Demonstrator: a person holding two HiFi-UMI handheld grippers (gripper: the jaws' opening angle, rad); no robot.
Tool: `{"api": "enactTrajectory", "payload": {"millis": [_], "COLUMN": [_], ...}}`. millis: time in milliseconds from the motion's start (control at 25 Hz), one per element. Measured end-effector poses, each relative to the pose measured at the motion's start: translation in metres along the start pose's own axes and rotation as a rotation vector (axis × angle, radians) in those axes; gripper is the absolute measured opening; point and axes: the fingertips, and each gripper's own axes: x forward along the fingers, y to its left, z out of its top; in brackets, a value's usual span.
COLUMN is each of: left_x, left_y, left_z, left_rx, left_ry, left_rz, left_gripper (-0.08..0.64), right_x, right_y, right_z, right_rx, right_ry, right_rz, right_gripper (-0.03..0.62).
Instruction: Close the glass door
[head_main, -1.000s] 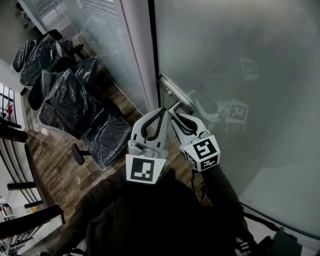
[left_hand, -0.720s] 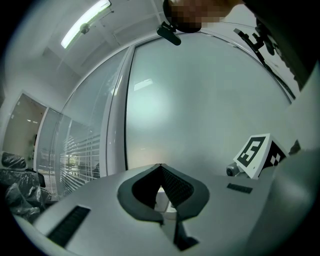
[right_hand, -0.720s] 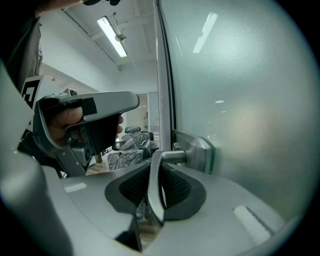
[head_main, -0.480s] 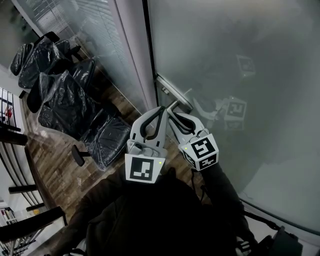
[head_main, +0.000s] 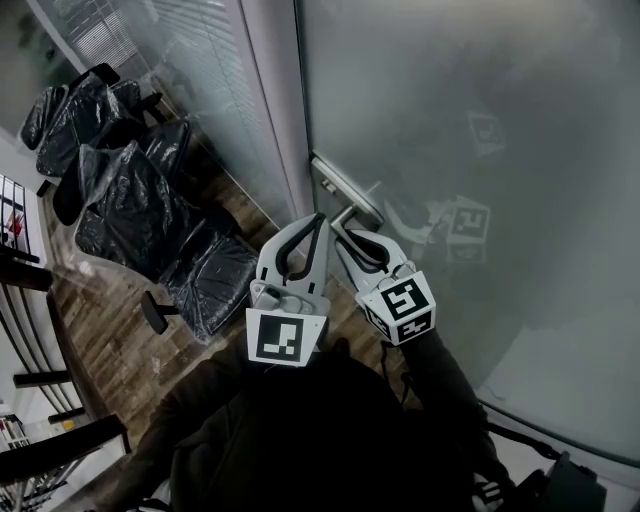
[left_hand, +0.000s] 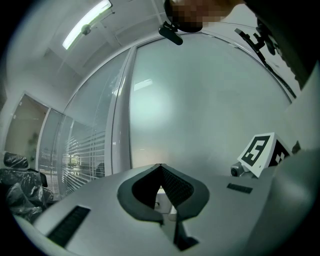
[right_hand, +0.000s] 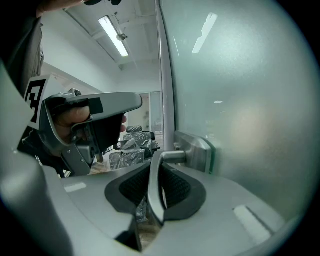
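The frosted glass door (head_main: 480, 150) fills the right of the head view, its edge close against the grey frame post (head_main: 272, 120). A metal handle plate (head_main: 340, 185) carries a lever handle (right_hand: 154, 190). My right gripper (head_main: 350, 237) is shut on that lever, which runs down between its dark pads (right_hand: 176, 186). In the right gripper view the handle plate (right_hand: 196, 150) sits just beyond the jaws. My left gripper (head_main: 320, 222) hovers beside it to the left, shut with nothing in it. Frosted glass (left_hand: 200, 110) fills the left gripper view.
Several chairs wrapped in black plastic (head_main: 130, 200) stand on the wood floor (head_main: 110, 320) to the left, behind a glass wall with blinds (head_main: 190, 60). The person's dark sleeves and body (head_main: 330, 440) fill the bottom. The right gripper's marker cube (left_hand: 260, 152) shows beside the left one.
Almost nothing: both grippers and the handle have shifted only slightly in the head view, and the right gripper keeps its hold on the lever.
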Motion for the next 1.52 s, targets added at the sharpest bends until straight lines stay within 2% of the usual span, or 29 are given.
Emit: {"api": "enactTrajectory", "payload": {"millis": [280, 400, 520, 720, 800, 1320, 1520], "left_x": [-0.004, -0.006, -0.007, -0.007, -0.008, -0.006, -0.005], "left_y": [0.007, 0.008, 0.011, 0.013, 0.011, -0.002, -0.009], "left_z": [0.003, 0.005, 0.007, 0.008, 0.008, 0.008, 0.015], "left_rx": [0.009, 0.002, 0.003, 0.000, 0.005, 0.012, 0.024], "left_ry": [-0.013, -0.011, -0.014, -0.020, -0.020, -0.006, -0.032], "left_rz": [0.015, 0.021, 0.030, 0.039, 0.037, 0.010, -0.009], "left_gripper": [-0.003, -0.003, -0.003, -0.003, -0.003, -0.003, -0.003], "right_x": [-0.003, -0.013, -0.023, -0.039, -0.046, -0.065, -0.068], "right_y": [0.009, 0.012, 0.013, 0.012, 0.011, 0.003, 0.004], "right_z": [0.006, 0.028, 0.049, 0.080, 0.087, 0.098, 0.097], "right_rx": [-0.121, -0.180, -0.199, -0.129, -0.111, -0.057, -0.055], "right_ry": [0.035, -0.031, -0.099, -0.205, -0.226, -0.282, -0.279], "right_rz": [-0.019, -0.051, -0.071, -0.089, -0.089, -0.122, -0.122], "right_gripper": [0.067, 0.067, 0.063, 0.002, 0.002, 0.002, 0.000]}}
